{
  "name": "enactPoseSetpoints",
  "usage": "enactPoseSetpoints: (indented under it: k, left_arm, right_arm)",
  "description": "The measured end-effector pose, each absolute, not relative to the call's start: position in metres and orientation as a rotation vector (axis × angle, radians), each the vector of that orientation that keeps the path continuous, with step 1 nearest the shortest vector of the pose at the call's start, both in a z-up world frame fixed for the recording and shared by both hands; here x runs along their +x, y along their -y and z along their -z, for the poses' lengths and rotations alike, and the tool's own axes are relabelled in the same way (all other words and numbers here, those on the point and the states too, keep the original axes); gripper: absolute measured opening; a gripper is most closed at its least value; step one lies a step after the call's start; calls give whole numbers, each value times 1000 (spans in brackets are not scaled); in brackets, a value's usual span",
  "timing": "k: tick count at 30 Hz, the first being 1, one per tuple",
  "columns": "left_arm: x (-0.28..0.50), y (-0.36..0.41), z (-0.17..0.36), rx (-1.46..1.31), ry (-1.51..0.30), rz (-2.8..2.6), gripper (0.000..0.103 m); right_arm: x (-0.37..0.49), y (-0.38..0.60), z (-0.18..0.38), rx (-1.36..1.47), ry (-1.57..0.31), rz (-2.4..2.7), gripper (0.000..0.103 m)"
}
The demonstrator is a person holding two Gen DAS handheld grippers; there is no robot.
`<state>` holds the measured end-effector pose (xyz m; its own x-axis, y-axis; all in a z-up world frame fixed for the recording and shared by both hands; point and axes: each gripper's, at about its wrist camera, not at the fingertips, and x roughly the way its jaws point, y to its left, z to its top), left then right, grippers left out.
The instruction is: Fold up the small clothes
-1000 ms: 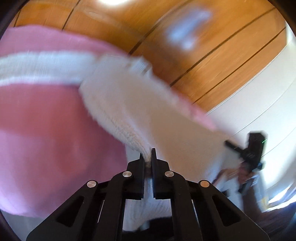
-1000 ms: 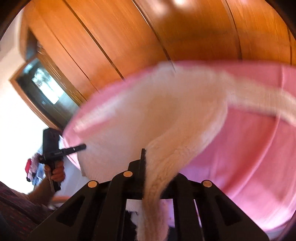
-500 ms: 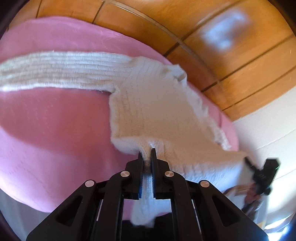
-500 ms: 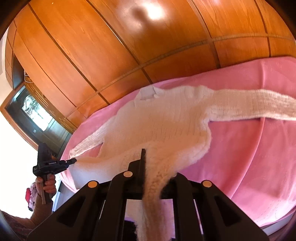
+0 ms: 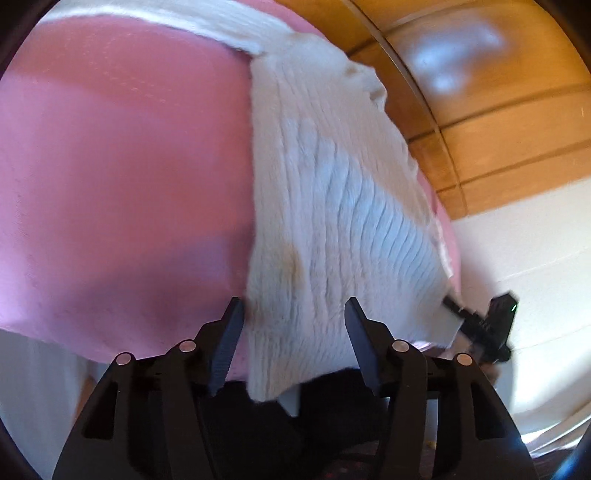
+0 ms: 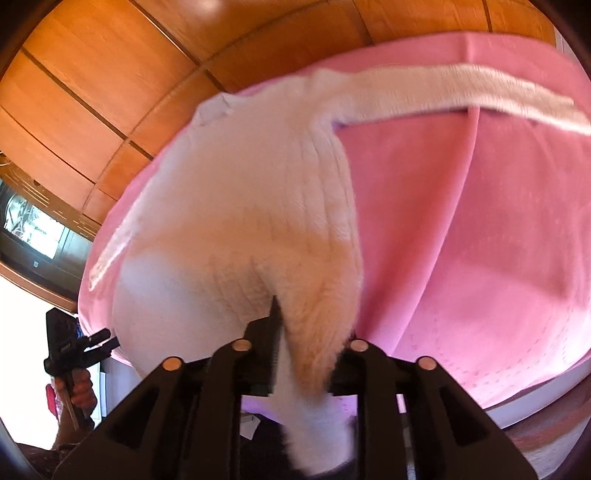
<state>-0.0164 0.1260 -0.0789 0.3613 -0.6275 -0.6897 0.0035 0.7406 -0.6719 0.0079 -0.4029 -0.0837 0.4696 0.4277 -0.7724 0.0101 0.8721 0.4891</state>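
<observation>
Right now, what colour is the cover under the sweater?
Pink, plain. The cover under the white sweater shows best in the right wrist view.

The sweater (image 6: 258,206) hem covered the right gripper's (image 6: 314,332) right finger, so contact could not be confirmed. One sleeve (image 5: 155,11) ran past the left view's top edge. Motion blur softened the knit.

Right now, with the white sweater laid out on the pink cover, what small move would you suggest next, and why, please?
Probably finish opening the right gripper: its jaws have just been opening, yet the sweater's hem still bunches between them. The left gripper already stands open over flat knit.
</observation>
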Motion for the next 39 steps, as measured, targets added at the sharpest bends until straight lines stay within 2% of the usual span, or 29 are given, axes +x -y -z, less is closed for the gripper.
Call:
enactPoseSetpoints:
  k: [1, 2, 3, 4, 10, 15, 17, 18, 20, 21, 22, 23, 26, 28, 36, 39]
  left_arm:
    - [-17, -122, 79, -633, -1134, 455, 50]
    - [-17, -116, 80, -618, -1134, 480, 39]
    - [-15, -112, 80, -584, -1135, 478, 15]
    - [-15, -107, 77, -516, -1127, 454, 6]
    - [-31, -129, 42, -431, -1033, 493, 4]
    - [-33, -144, 61, -377, -1114, 405, 4]
    - [-32, -145, 66, -361, -1136, 371, 5]
    - [-32, -149, 64, -357, -1119, 339, 5]
    - [-29, -161, 51, -390, -1062, 315, 20]
    - [-27, -164, 45, -397, -1031, 295, 40]
    - [-25, -167, 34, -398, -973, 261, 55]
    - [-23, -168, 28, -393, -937, 245, 58]
    - [1, -152, 7, -350, -839, 211, 59]
    - [19, -133, 4, -312, -805, 196, 59]
    - [88, -41, 40, -159, -856, 219, 59]
    - [104, -23, 60, -128, -905, 231, 59]
  right_arm:
    - [9, 403, 86, 466, -1067, -267, 22]
    - [9, 403, 87, 460, -1071, -270, 22]
    - [9, 402, 87, 455, -1073, -272, 20]
    - [8, 401, 84, 451, -1071, -283, 10]
    - [-22, 398, 36, 401, -922, -399, 6]
    - [-26, 388, 87, 314, -1085, -320, 6]
    - [-22, 390, 107, 340, -1126, -290, 8]
    - [-22, 391, 110, 338, -1131, -281, 14]
    - [-22, 395, 109, 344, -1121, -269, 26]
    - [-22, 399, 106, 358, -1108, -266, 39]
    - [-22, 404, 101, 367, -1089, -256, 48]
    - [-21, 410, 97, 373, -1069, -241, 50]
    - [-18, 426, 87, 414, -1028, -199, 57]
    - [-11, 444, 83, 463, -984, -138, 67]
    - [37, 516, 77, 680, -827, 86, 66]
    - [61, 548, 79, 734, -774, 179, 61]
